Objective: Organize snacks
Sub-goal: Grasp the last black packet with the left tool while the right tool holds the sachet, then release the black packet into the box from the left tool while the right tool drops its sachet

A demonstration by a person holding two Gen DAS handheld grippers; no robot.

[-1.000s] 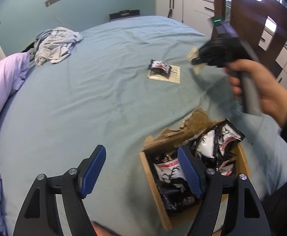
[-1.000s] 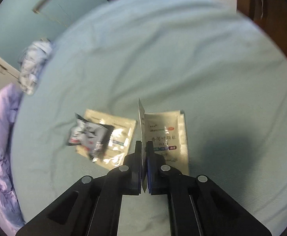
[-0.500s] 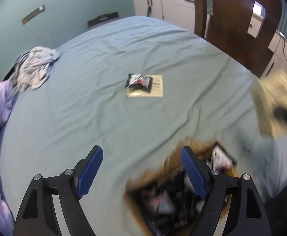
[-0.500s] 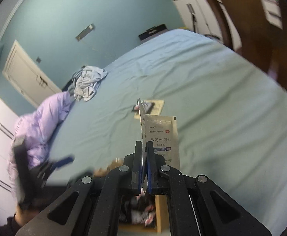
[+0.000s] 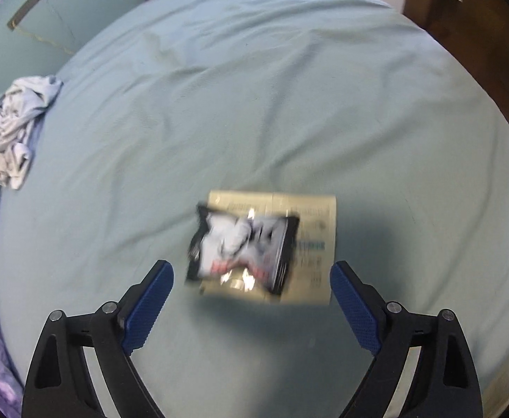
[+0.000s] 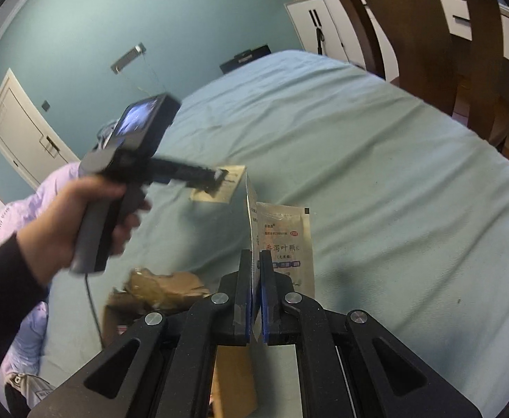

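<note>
Motion blur smears the black-and-white snack packet [image 5: 242, 249] lying on a beige sachet [image 5: 310, 244] at frame centre, the left gripper [image 5: 251, 310] above it, its jaws just opening wider, empty. At lower left the cardboard box [image 6: 157, 299] is half hidden, its contents unreadable, behind the right gripper [image 6: 256, 299], clamped on another beige sachet [image 6: 286, 240].

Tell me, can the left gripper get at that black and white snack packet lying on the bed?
Probably yes. The left gripper has just been opening its jaws, with nothing between them, and points down at the snack packet. The packet lies on a beige sachet on the bed sheet, with nothing covering it.
</note>
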